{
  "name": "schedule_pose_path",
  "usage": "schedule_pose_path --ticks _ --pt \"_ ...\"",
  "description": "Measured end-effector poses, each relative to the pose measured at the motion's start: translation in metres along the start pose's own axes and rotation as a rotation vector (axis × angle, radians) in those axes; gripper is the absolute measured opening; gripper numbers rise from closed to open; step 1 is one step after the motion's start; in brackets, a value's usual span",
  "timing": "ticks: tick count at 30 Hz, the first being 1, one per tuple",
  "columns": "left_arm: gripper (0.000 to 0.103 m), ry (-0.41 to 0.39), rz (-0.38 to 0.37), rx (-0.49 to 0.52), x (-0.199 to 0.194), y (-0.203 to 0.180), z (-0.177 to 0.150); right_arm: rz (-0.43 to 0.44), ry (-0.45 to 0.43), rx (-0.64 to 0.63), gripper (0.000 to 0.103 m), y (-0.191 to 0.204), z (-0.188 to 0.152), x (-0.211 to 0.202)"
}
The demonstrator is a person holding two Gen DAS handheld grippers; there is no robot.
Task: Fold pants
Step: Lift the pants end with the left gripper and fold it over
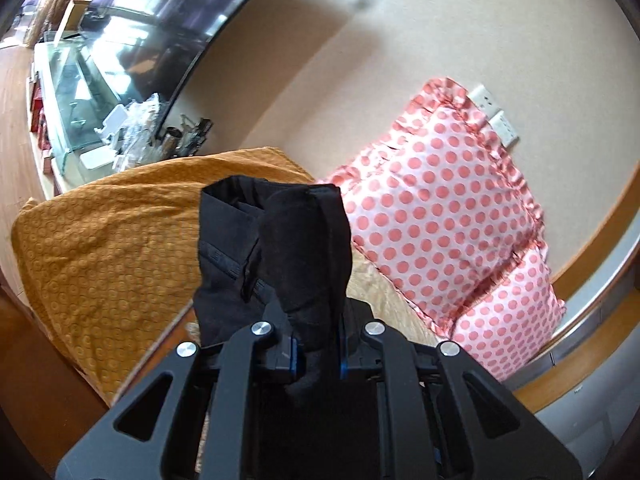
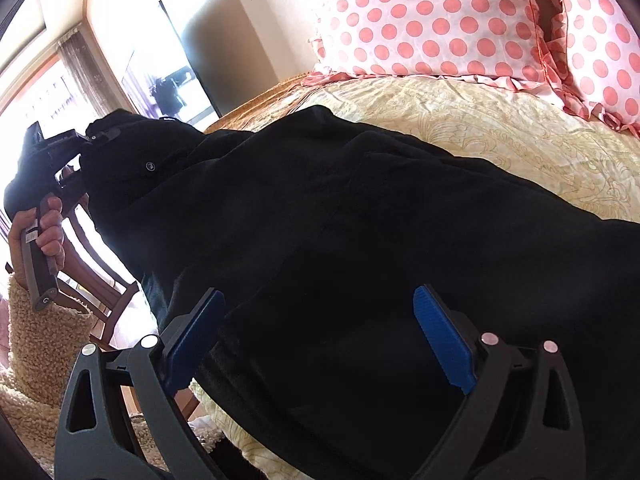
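Clamping a bunched fold of the black pants between its blue pads, left hand-held gripper nearly closed on the cloth, fabric standing up above the jaws. Seen from the right wrist: same left hand-held gripper at the far left, grasped by a hand in a fuzzy cream sleeve, lifting one end of the pants clear of the bed. Right hand-held gripper spread wide, blue pads apart on either side of the pants, not pressing on them. Rest of the pants lying stretched across the pale yellow bedspread. Pink polka-dot pillows at the head of the bed, an orange blanket beside.
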State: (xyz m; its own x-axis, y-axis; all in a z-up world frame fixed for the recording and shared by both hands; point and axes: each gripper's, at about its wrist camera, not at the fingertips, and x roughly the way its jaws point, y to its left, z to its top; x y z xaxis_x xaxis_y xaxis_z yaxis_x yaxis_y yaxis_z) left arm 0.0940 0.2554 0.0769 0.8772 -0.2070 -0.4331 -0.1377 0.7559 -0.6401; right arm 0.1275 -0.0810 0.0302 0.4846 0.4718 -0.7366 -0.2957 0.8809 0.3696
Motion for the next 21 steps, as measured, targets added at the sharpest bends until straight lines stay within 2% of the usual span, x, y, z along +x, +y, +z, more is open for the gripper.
schedule_pose_path --ticks 7,11,21 --pt "0.013 0.082 -0.173 0.104 0.015 -0.078 -0.010 -0.023 -0.044 0.056 0.097 -0.016 -0.009 -0.022" --pt "0.013 0.136 -0.235 0.144 0.028 -0.114 -0.018 -0.037 -0.060 0.085 0.097 -0.025 -0.016 -0.030" --pt "0.014 0.313 -0.363 0.287 0.061 -0.207 -0.084 -0.138 -0.147 0.121 0.097 -0.049 -0.041 -0.076"
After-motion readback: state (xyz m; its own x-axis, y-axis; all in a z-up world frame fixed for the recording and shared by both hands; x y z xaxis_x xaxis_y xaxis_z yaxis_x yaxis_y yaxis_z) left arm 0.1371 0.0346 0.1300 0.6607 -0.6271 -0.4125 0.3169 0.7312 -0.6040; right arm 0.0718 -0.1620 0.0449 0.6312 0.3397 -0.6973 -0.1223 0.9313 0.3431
